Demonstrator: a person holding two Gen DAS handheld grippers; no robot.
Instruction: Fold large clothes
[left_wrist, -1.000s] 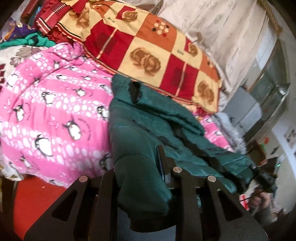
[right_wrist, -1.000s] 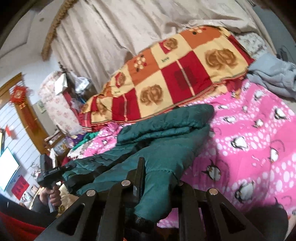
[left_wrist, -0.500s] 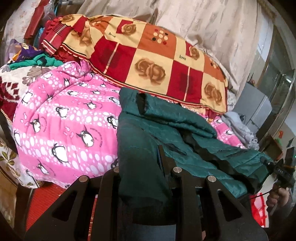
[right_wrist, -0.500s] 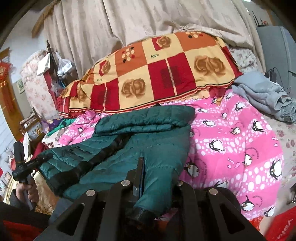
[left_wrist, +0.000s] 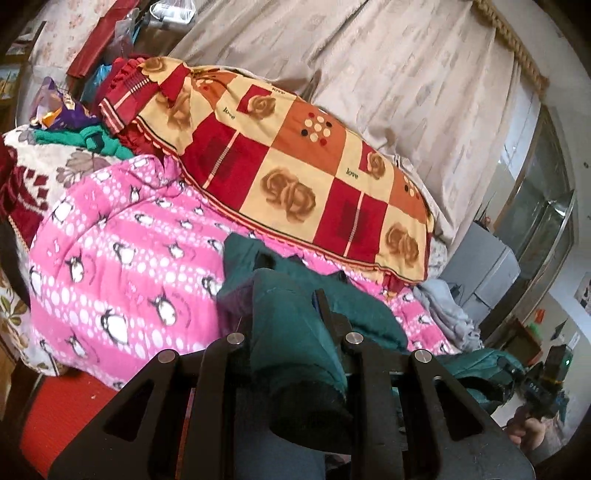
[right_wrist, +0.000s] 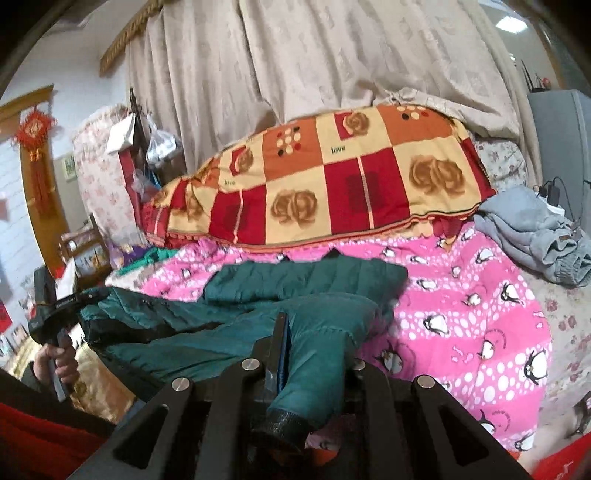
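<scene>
At the bottom centre of the left wrist view, my left tongs are clamped on a sleeve of the green padded jacket, whose dark cuff hangs toward the lower edge between the black linkages. At the bottom centre of the right wrist view, my right tongs are likewise closed on the other sleeve of the jacket, with its black cuff drooping below the grip. Beyond the tongs, the jacket body spreads across the middle of both frames, bunched and partly doubled over, resting on the pink penguin-print blanket that covers the bed; in the right wrist view the blanket fills the centre right. At the left edge of the right wrist view, my left hand grips its black handle, and the jacket's hem lies just beside it. Farther back, a red, orange and cream checked quilt with rose motifs lies along the far side of the bed. A grey garment lies crumpled at the right of the right wrist view. Beige curtains fill the top of both frames.
</scene>
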